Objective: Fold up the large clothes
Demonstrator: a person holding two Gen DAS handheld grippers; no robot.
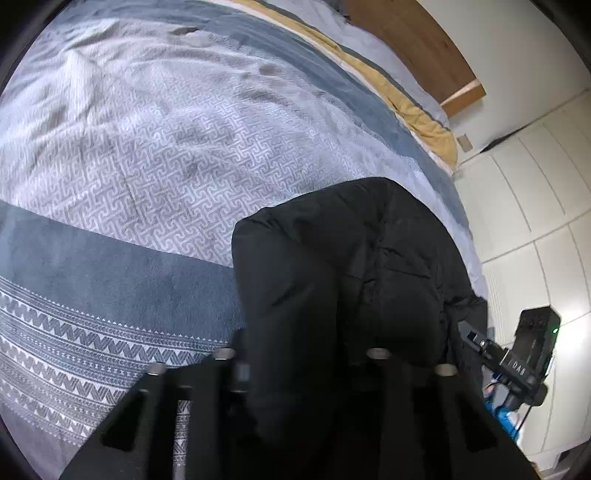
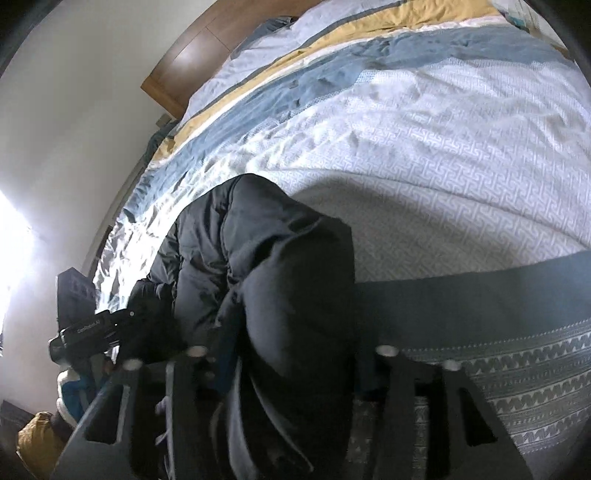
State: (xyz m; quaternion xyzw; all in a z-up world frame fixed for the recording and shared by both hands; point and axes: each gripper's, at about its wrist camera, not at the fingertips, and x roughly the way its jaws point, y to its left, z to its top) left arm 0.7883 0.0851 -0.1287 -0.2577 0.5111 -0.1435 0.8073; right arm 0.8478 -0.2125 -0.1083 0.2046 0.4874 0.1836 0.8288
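- The right gripper [image 1: 476,341], seen from the left wrist camera at the right edge of the black puffer jacket [image 1: 343,266], carries white letters that read about "DA8"; they are small and I am not sure of them.
- The left gripper [image 2: 122,325], seen from the right wrist camera at the left edge of the jacket, carries the white words "GenRobot AI".
- The jacket is black, padded and quilted, with soft seams and a slight shine. It is bunched into a thick roll and it hangs between the two grippers, above the bedspread [image 1: 155,140].
- In the left wrist view the jacket fills the space between this gripper's own fingers, so the left jaws are closed on a thick fold of it.
- In the right wrist view the jacket also passes between the fingers, so the right jaws clamp it too.
- The bedspread under the jacket is pale grey with a woven key pattern. Nearer the cameras than the jacket it has a dark blue-grey band [image 1: 110,258] and then zigzag stripes [image 1: 74,343].
- Beyond the jacket lie a blue band, a mustard yellow stripe [image 2: 369,26] and a wooden headboard [image 2: 192,55].
- A white wardrobe [image 1: 535,206] stands to the right of the jacket in the left view.
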